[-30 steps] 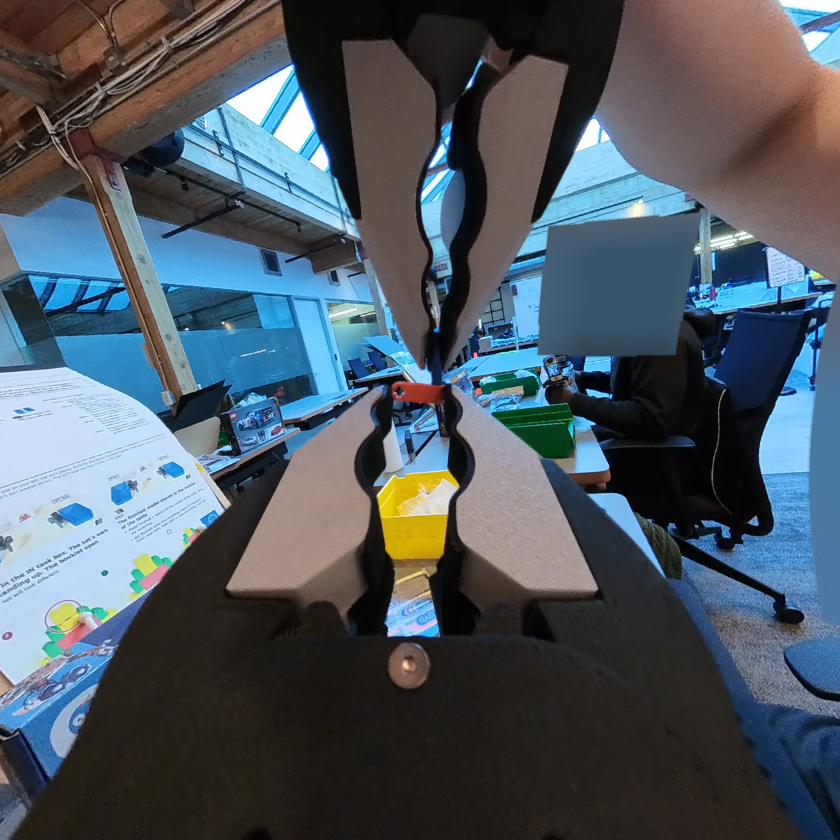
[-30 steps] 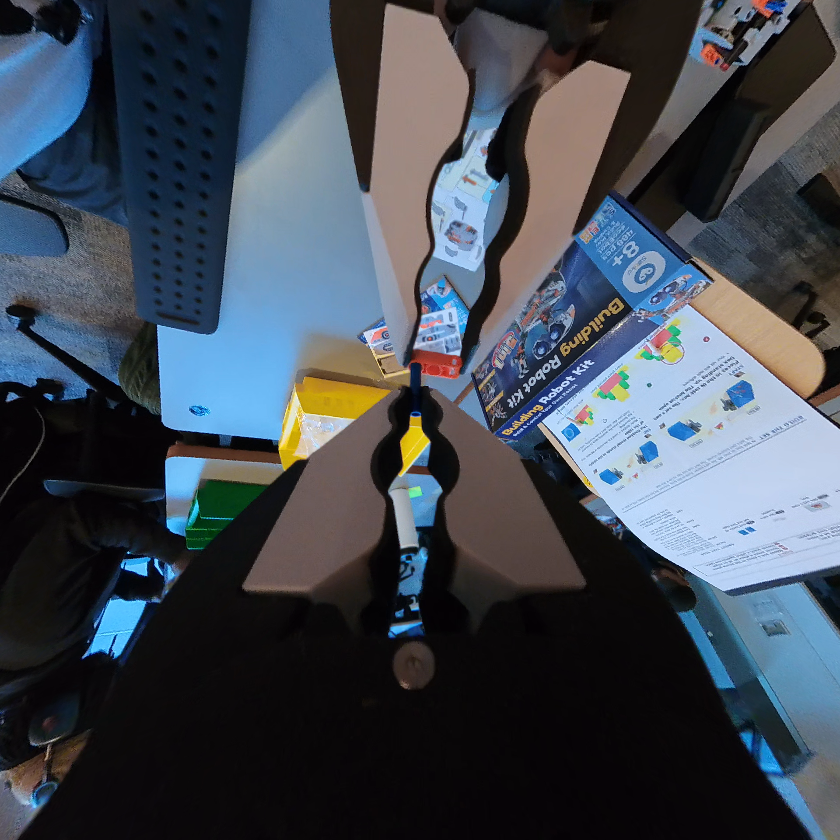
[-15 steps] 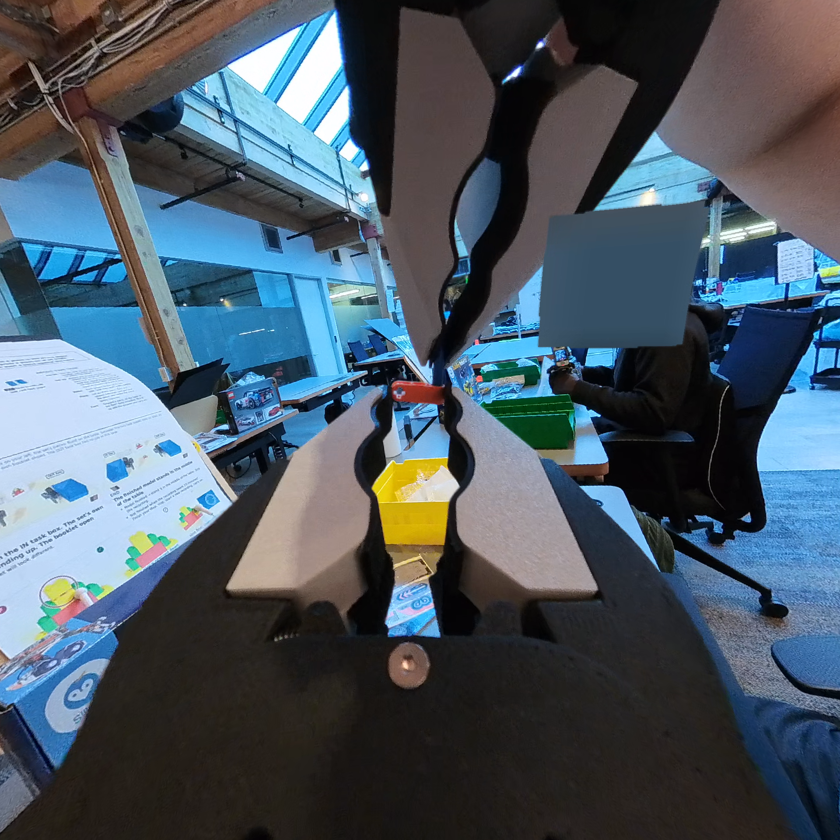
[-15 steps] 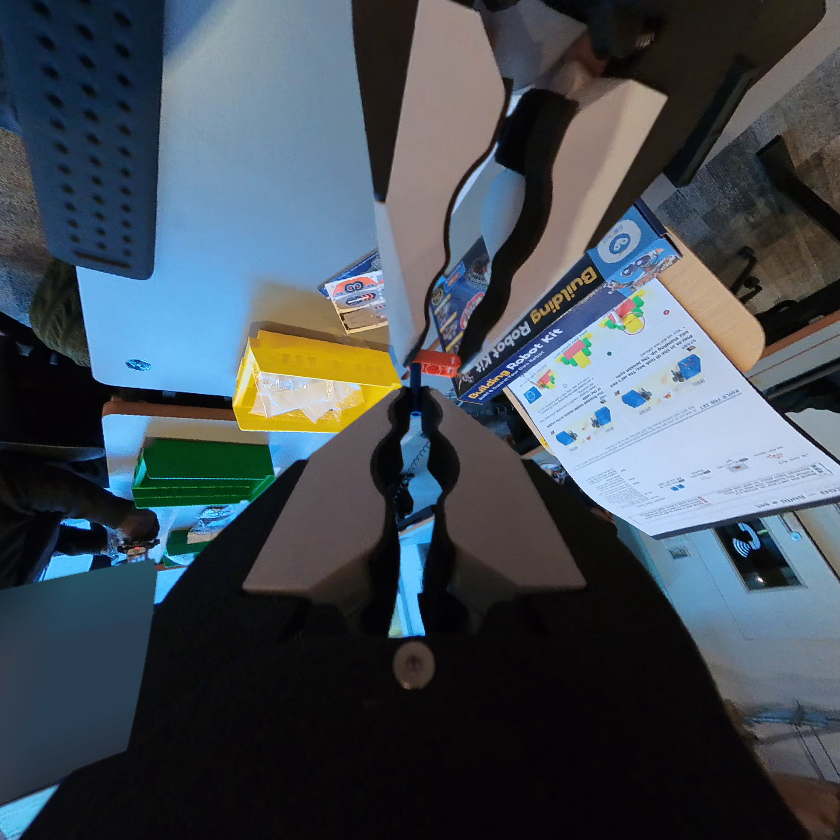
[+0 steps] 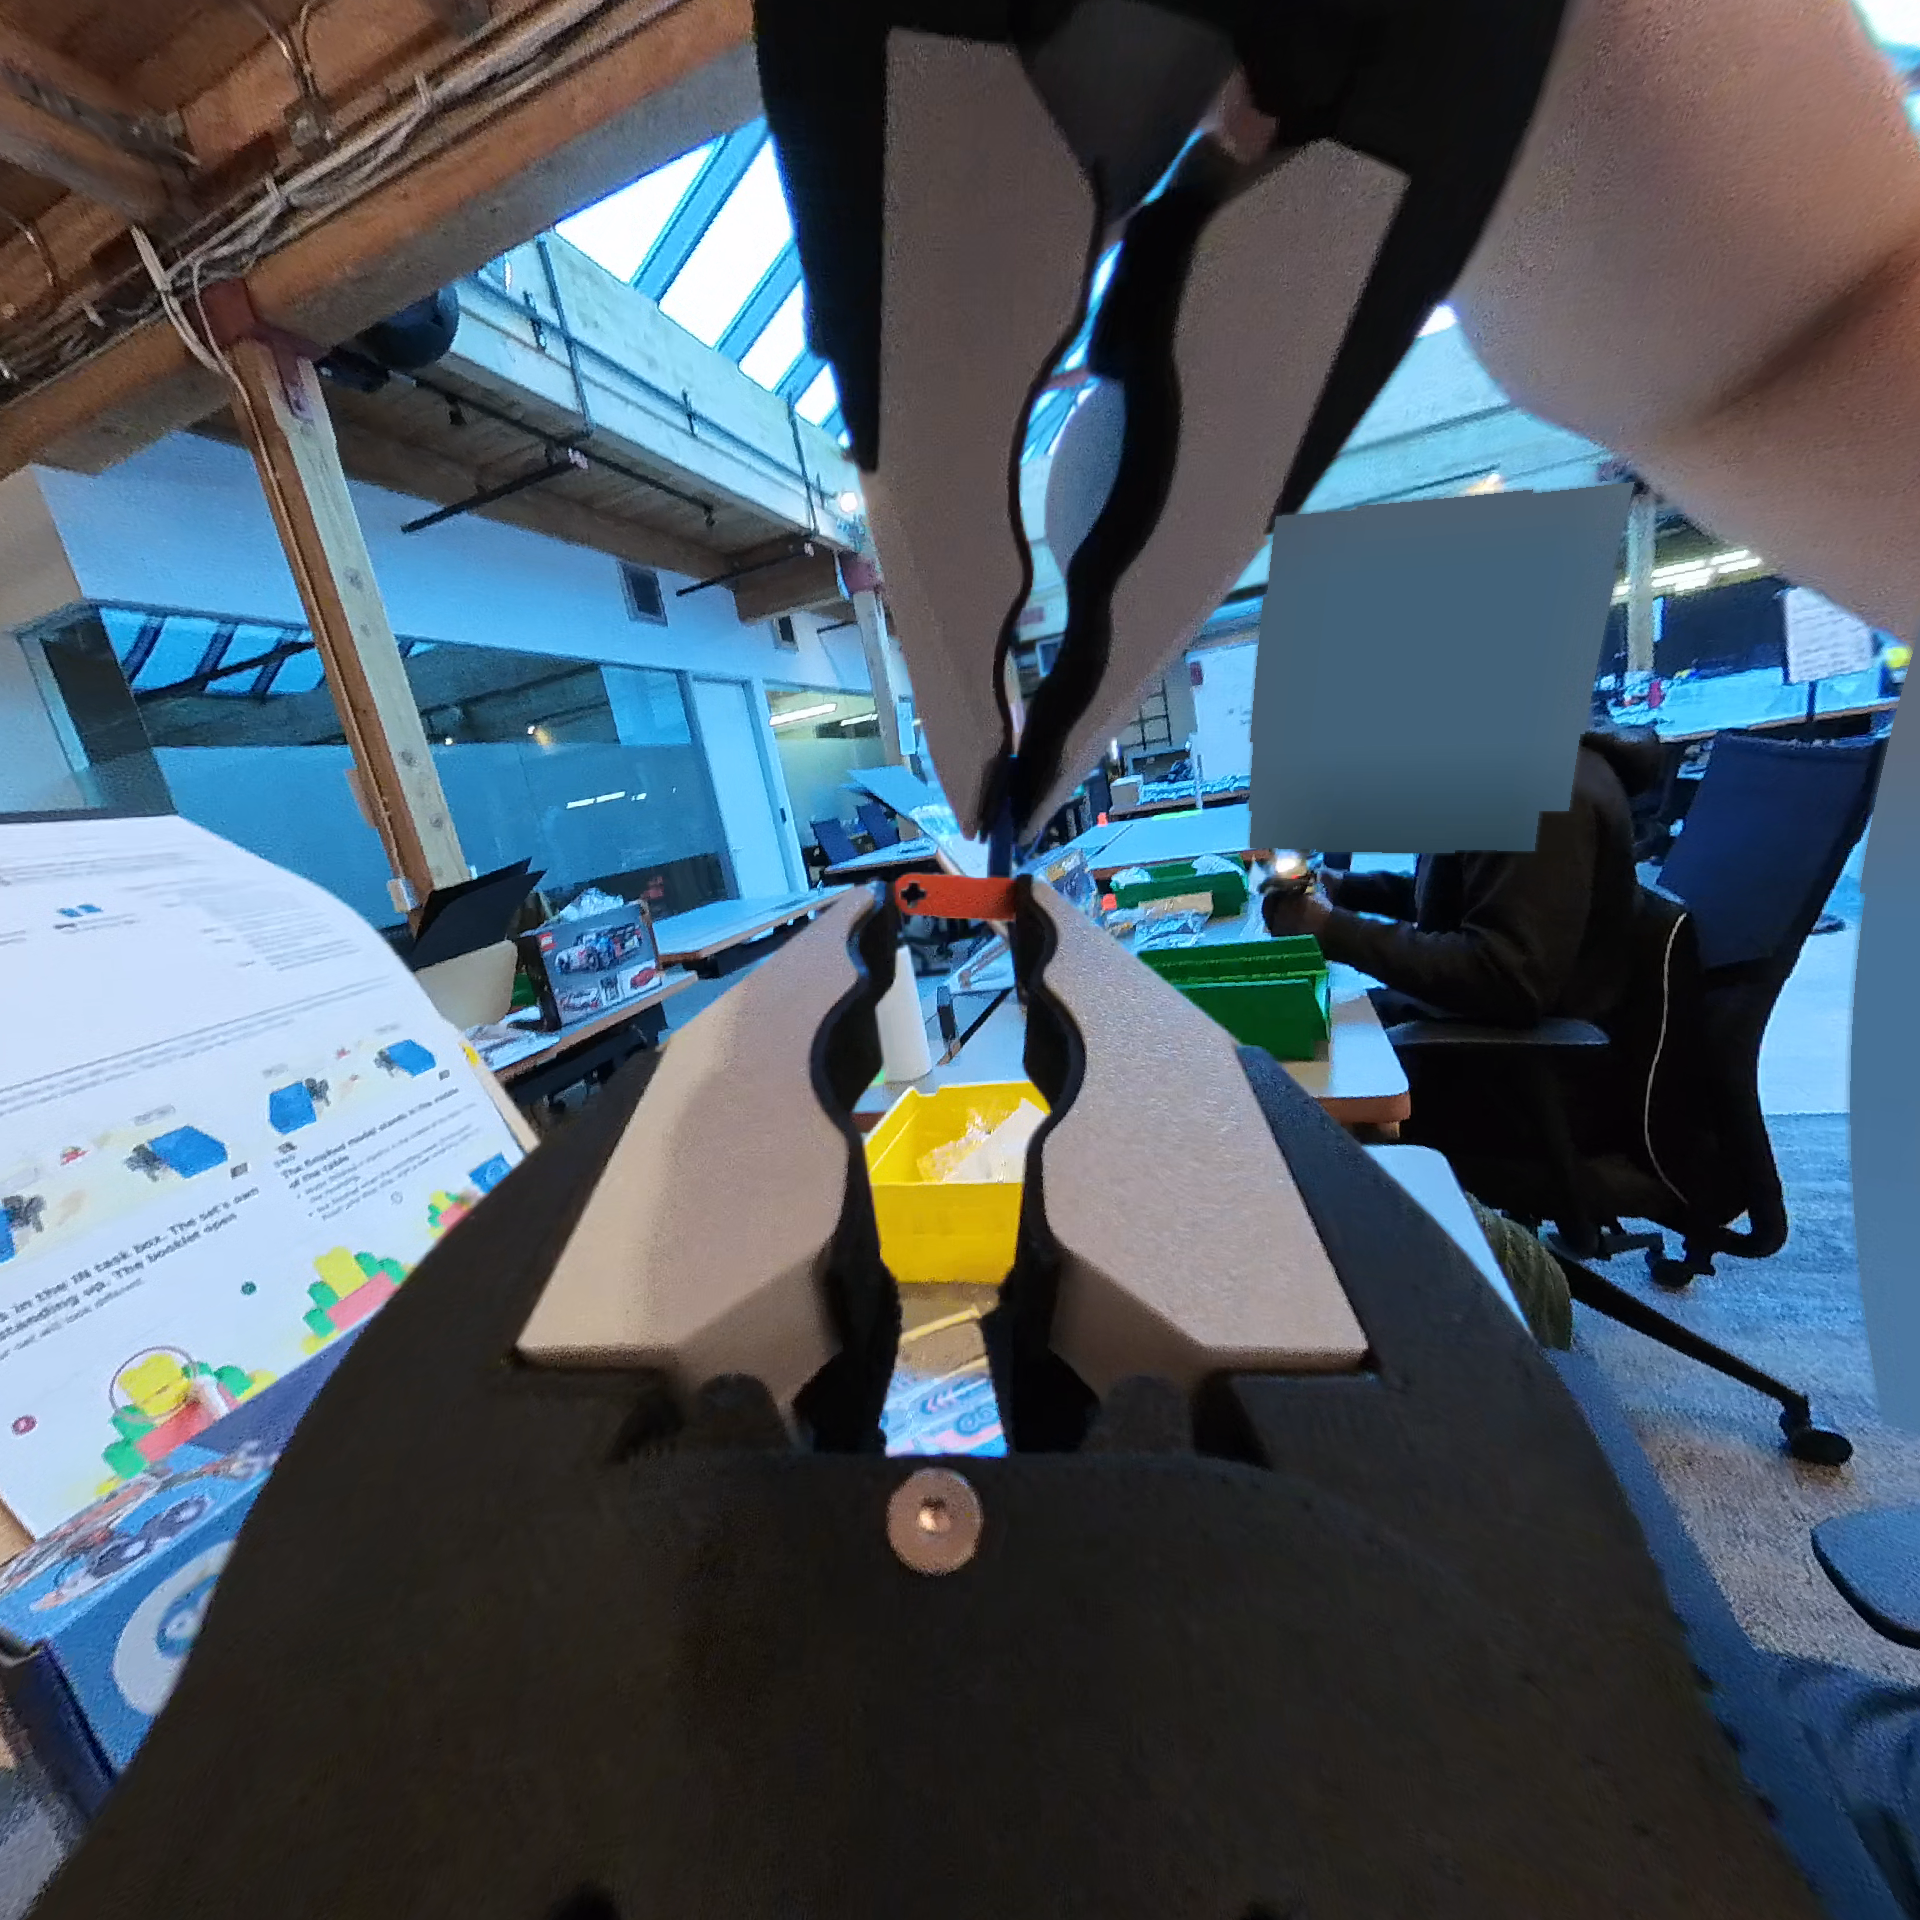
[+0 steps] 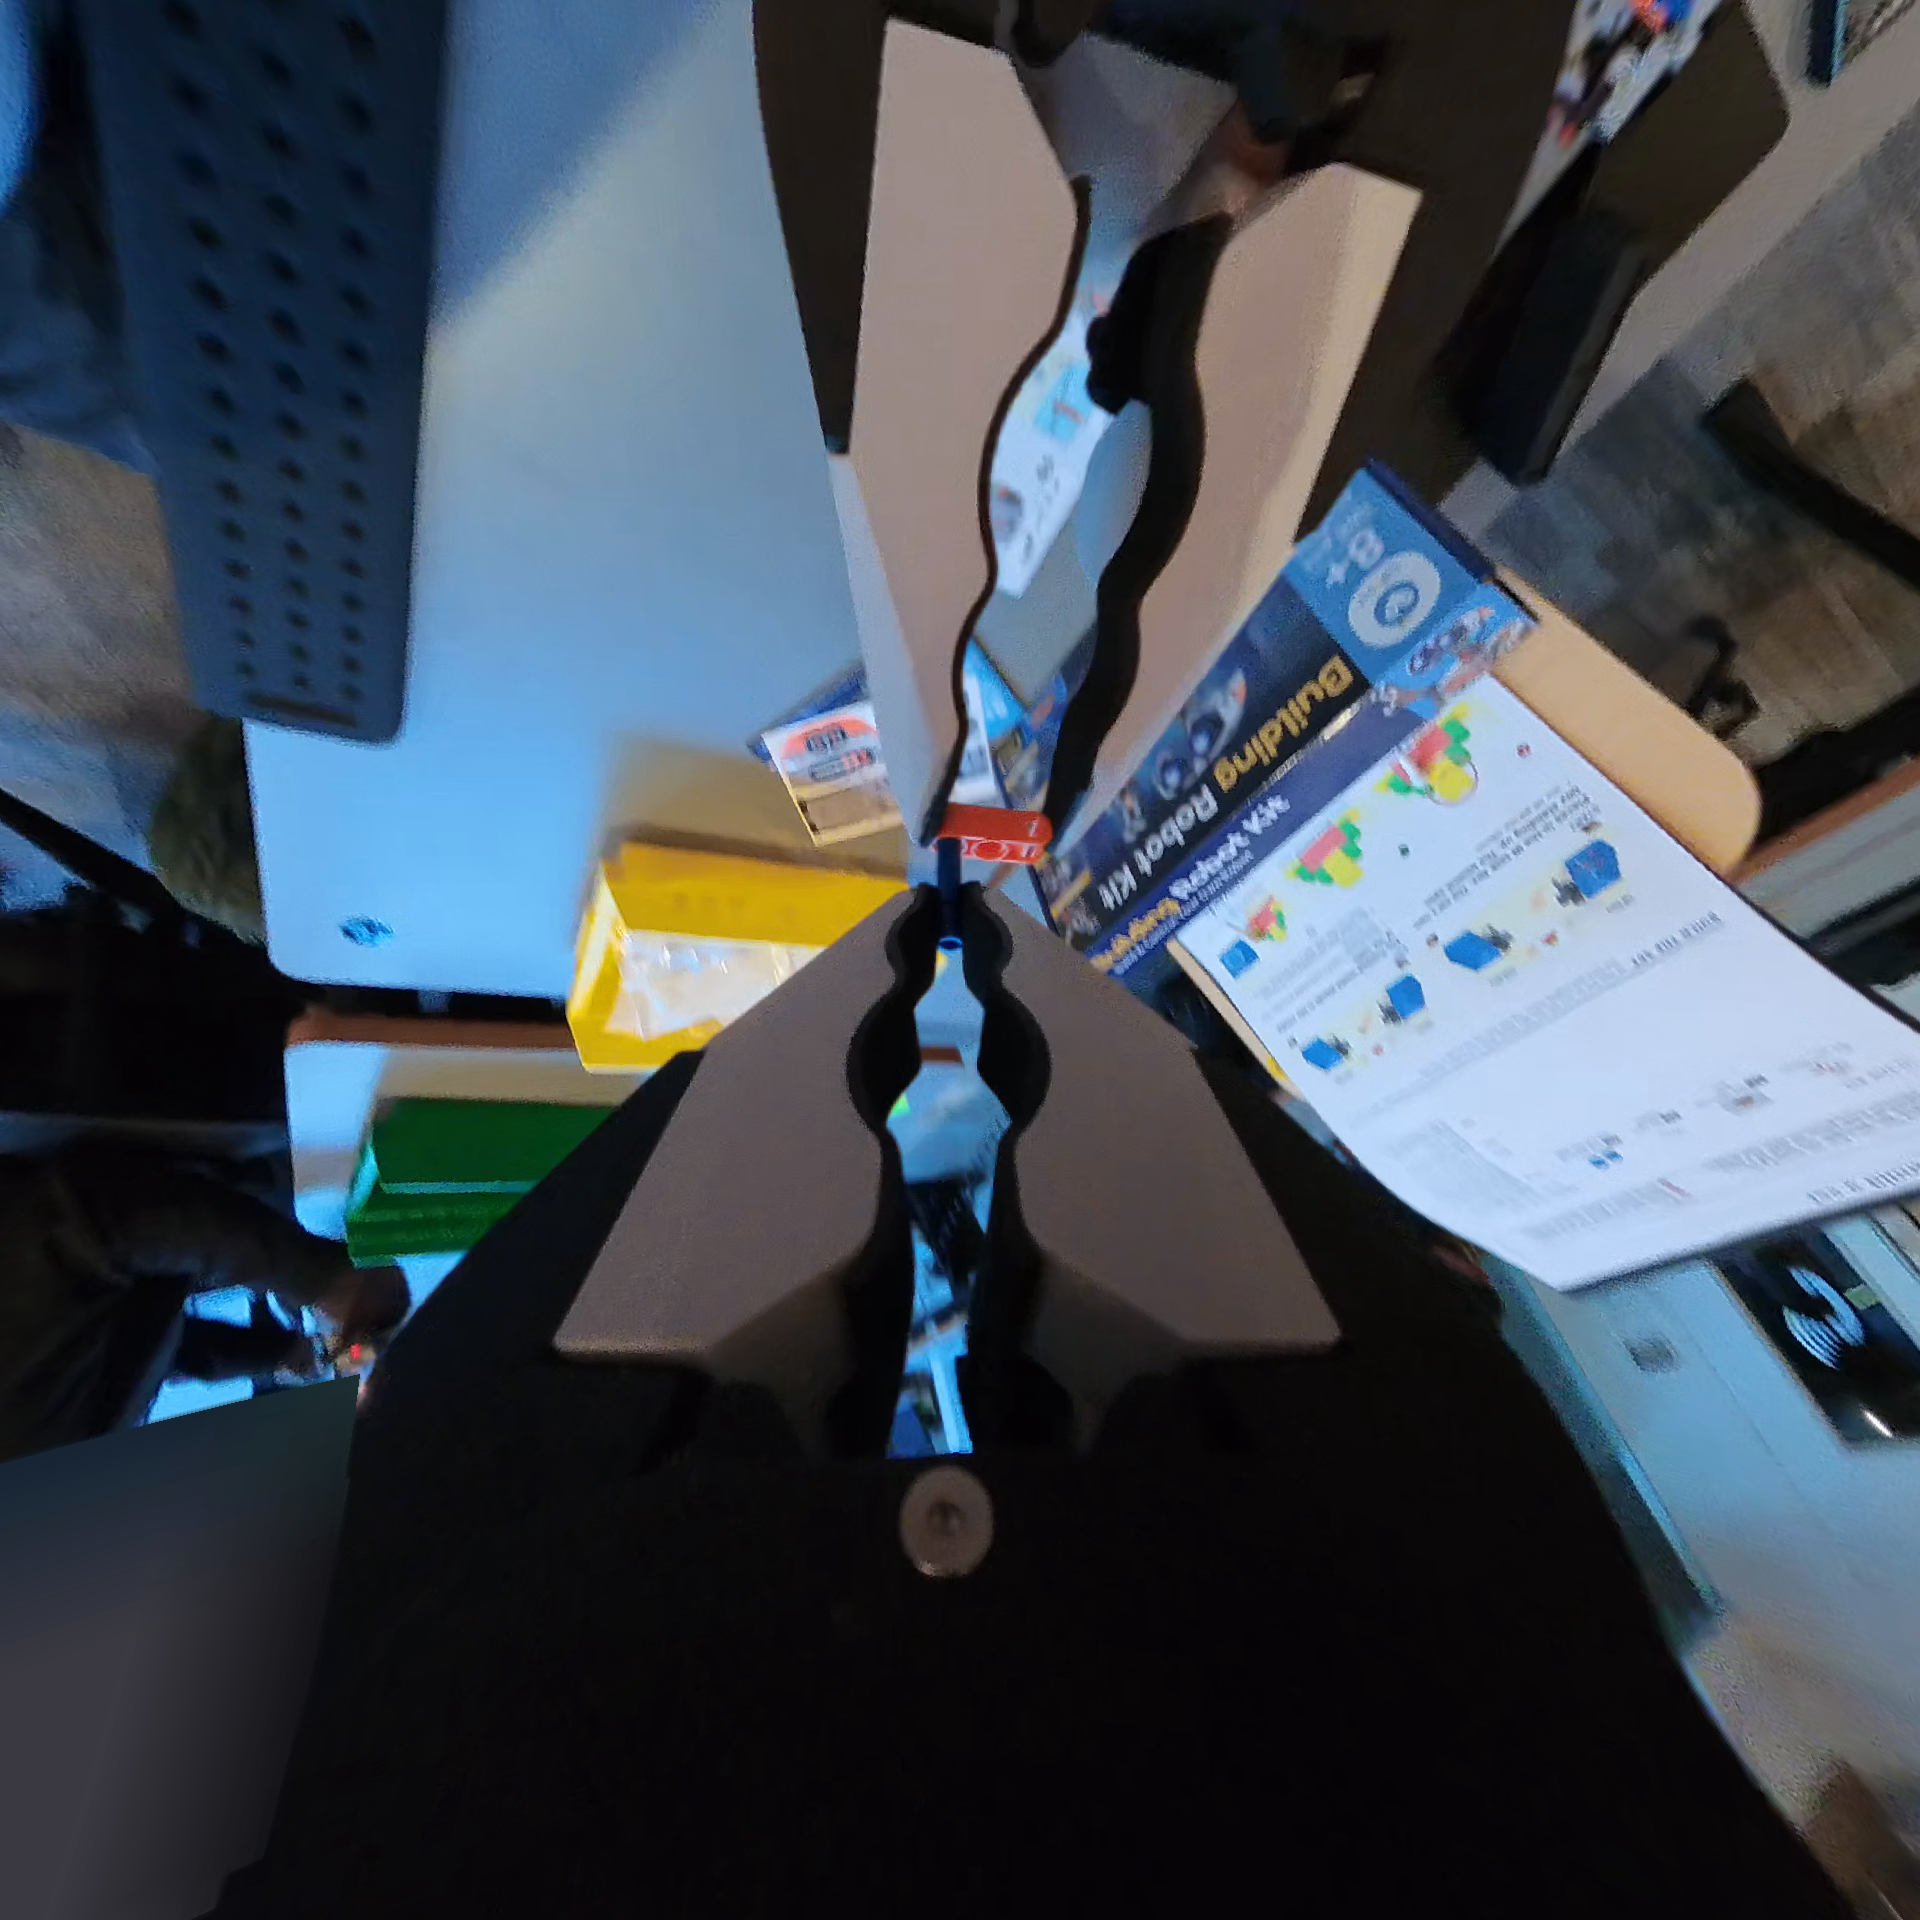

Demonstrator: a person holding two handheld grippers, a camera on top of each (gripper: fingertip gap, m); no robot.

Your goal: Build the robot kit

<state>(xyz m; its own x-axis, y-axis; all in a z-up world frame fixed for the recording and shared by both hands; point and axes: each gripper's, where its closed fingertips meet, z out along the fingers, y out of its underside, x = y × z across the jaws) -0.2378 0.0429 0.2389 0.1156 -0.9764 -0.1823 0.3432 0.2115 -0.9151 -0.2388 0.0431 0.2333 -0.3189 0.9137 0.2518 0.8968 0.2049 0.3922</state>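
Both grippers meet tip to tip in the air above a white table point(image 6: 623, 520). My left gripper point(image 5: 948, 906) is shut on a small red connector piece point(image 5: 935, 896), held crosswise at its fingertips. My right gripper point(image 6: 951, 899) is shut on a thin dark blue axle point(image 6: 949, 873), whose far end meets the red connector point(image 6: 992, 836). In the left wrist view the right gripper point(image 5: 1000, 821) comes down from above with the blue axle point(image 5: 1000, 852) touching the red piece. In the right wrist view the left gripper point(image 6: 987, 821) comes in from the top.
A yellow bin point(image 5: 940, 1195) with clear bags sits on the table below. Green bins point(image 5: 1247, 987) stand farther back. A blue robot kit box point(image 6: 1247, 748) and a printed instruction sheet point(image 5: 156, 1091) lie at the left. A seated person point(image 5: 1507, 935) and office chair point(image 5: 1766, 831) are at the right. Left and right tips are no more than a few centimetres apart.
Both grippers stay shut and tip to tip. The pair has tilted and swung a little, so the background shifts; the blue axle remains against the red connector.
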